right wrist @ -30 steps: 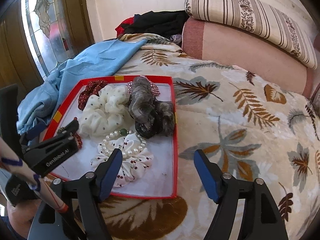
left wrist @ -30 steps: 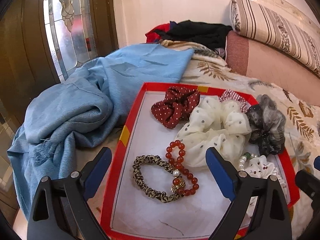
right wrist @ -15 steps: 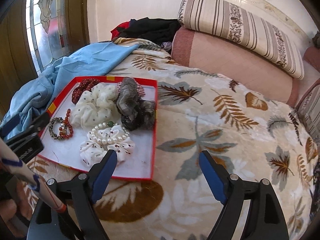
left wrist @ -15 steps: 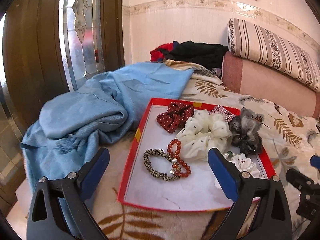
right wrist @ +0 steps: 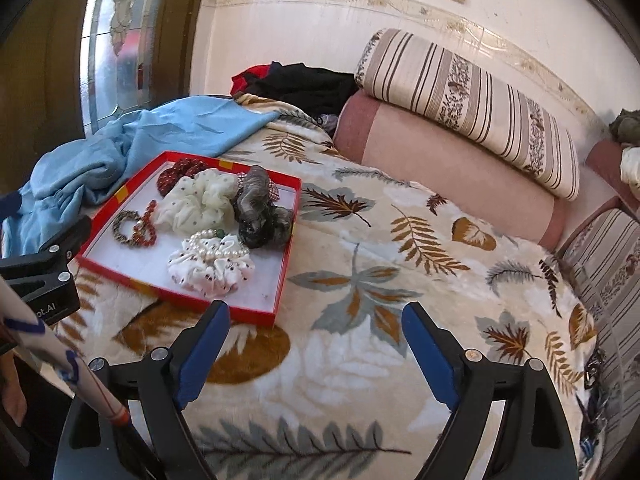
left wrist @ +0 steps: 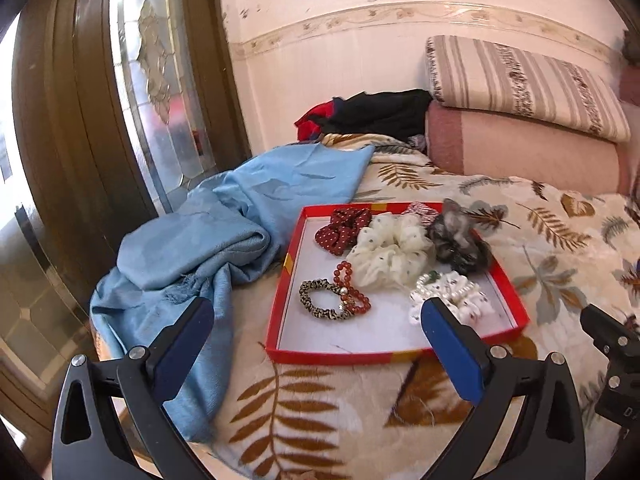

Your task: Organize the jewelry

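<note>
Blue-padded fingers [left wrist: 452, 354] of the left gripper [left wrist: 316, 354] are spreading wider, nothing between them; the right gripper [right wrist: 316, 354] likewise. The shallow red-rimmed cardboard tray [left wrist: 394, 354] lies just beyond the left fingers, holding soft scrunchies and a red glass-bead bracelet [left wrist: 352, 288] (light, slippery, probably best pinched across its strand). Both grippers tilt downward above the leaf-print blanket [right wrist: 400, 280].

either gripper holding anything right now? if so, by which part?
Nothing held. Left gripper and right gripper are both empty, jaws opening, clear of the red tray.
</note>
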Tool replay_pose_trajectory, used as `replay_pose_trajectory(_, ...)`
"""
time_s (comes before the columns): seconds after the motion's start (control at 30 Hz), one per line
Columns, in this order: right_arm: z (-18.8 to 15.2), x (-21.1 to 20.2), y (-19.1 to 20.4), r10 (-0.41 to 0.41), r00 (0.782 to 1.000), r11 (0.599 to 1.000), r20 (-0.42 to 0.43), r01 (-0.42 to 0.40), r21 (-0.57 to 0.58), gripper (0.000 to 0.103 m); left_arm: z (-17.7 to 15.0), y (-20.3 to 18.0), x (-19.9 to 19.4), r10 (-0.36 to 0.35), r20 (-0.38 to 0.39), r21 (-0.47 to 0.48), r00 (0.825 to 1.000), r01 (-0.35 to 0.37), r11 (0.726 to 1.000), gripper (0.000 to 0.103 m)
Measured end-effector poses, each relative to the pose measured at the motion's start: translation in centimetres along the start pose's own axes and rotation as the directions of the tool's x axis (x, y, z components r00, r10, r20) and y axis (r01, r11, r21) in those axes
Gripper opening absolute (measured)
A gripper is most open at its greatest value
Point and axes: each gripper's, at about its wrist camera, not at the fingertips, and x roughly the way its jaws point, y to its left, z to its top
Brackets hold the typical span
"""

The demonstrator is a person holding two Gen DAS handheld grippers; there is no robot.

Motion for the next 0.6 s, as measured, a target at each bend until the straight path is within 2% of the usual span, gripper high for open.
replay_pose_trajectory(0.13,-1.0,-1.9,-0.4,0.021,1.0,1.0,0.007,-0.021,0.017,0.091,-0.1,0.5,-2.5,-0.013,0.001,0.021,1.0,0.013,1.0,0.103)
replay_pose_trajectory(0.23,-1.8,-3.1,-0.5,0.024,1.0,0.999,0.003,-0.024,0.022,0.091,-0.2,1.5,-3.6,0.042,-0.036,0.021,0.998,-0.042,0.999,0.103)
replay_pose_trajectory(0.37,-2.5,-4.5,-0.6,0.037,0.999,0.999,0.008,-0.038,0.032,0.091,-0.8,2.5,-5.3,0.127,-0.021,0.036,0.992,-0.126,0.991,0.103)
replay_pose_trajectory(0.6,-3.3,-7.1,0.4,0.031,0.999,1.0,0.041,-0.031,-0.001,0.091,-1.1,2.1,-7.2,0.12,-0.026,0.069,0.992,-0.118,0.991,0.103)
